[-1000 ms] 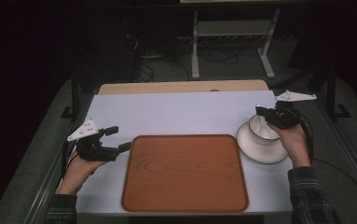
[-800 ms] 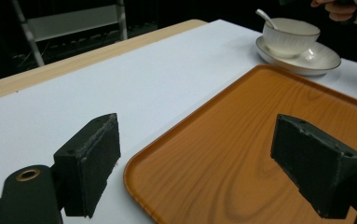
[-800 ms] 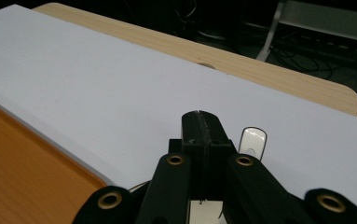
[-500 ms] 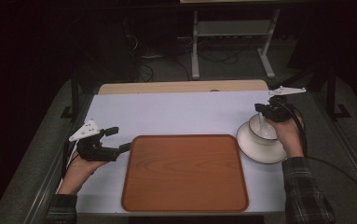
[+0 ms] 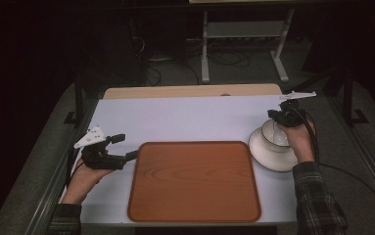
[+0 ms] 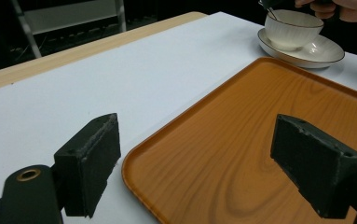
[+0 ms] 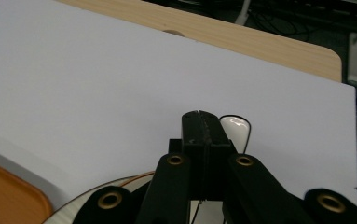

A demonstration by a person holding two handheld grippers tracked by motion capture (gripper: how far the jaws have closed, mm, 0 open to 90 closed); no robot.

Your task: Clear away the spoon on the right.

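A white cup point(image 5: 274, 133) stands on a white saucer point(image 5: 268, 156) at the table's right side, beside an orange-brown wooden tray point(image 5: 195, 181). My right gripper point(image 5: 277, 116) hovers over the cup's far rim, jaws pressed together on a thin spoon. In the right gripper view the spoon's shiny bowl point(image 7: 236, 127) pokes out past the shut gripper tips point(image 7: 199, 114). My left gripper point(image 5: 125, 146) rests at the tray's left edge, jaws wide apart with nothing between them. In the left gripper view the left gripper point(image 6: 199, 163) straddles the tray's corner point(image 6: 241, 154), with the cup point(image 6: 292, 30) far off.
The white table top point(image 5: 185, 120) lies bare behind the tray, ending in a wooden strip point(image 5: 190, 91) at the far edge. A metal stand point(image 5: 244, 44) and cables sit on the dark floor beyond. The tray holds nothing.
My right gripper has shifted slightly left and down over the cup. The left gripper has stayed put.
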